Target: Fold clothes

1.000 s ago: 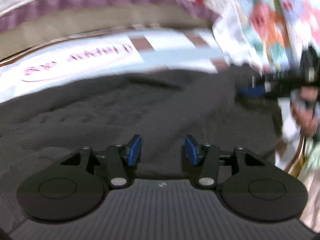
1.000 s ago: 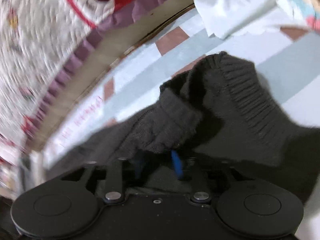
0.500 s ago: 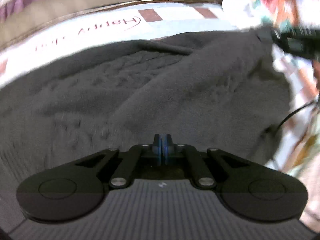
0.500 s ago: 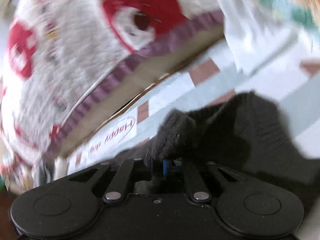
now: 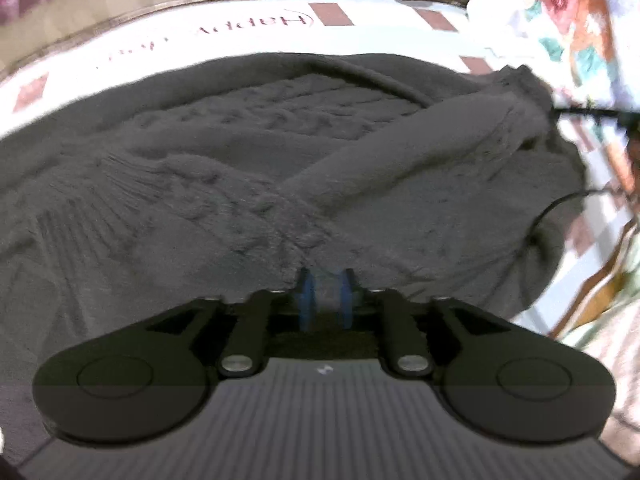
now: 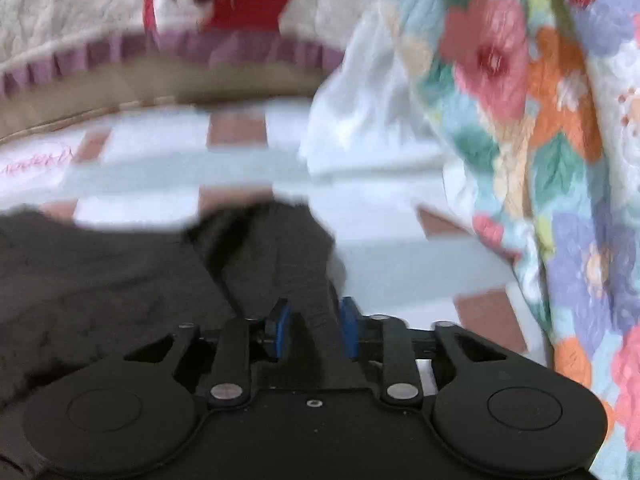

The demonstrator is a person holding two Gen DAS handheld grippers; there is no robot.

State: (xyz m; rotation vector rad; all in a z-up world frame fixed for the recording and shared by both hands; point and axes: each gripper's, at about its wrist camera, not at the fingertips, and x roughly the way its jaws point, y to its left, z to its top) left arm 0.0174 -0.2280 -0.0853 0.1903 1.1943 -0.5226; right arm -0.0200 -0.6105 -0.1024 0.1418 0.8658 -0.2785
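Sweater (image 5: 280,152) knit sits pinched in left gripper (image 5: 325,294) and right gripper (image 6: 314,328), spreading ahead of both.

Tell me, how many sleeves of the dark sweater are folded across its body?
2. One sleeve runs from the upper right down to the middle; the other sleeve comes from the left. They cross just ahead of the left hand-held gripper.

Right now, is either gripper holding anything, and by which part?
Both grip the dark sweater: the left gripper pinches a sleeve's cuff end, the right gripper a ribbed strip at its edge.
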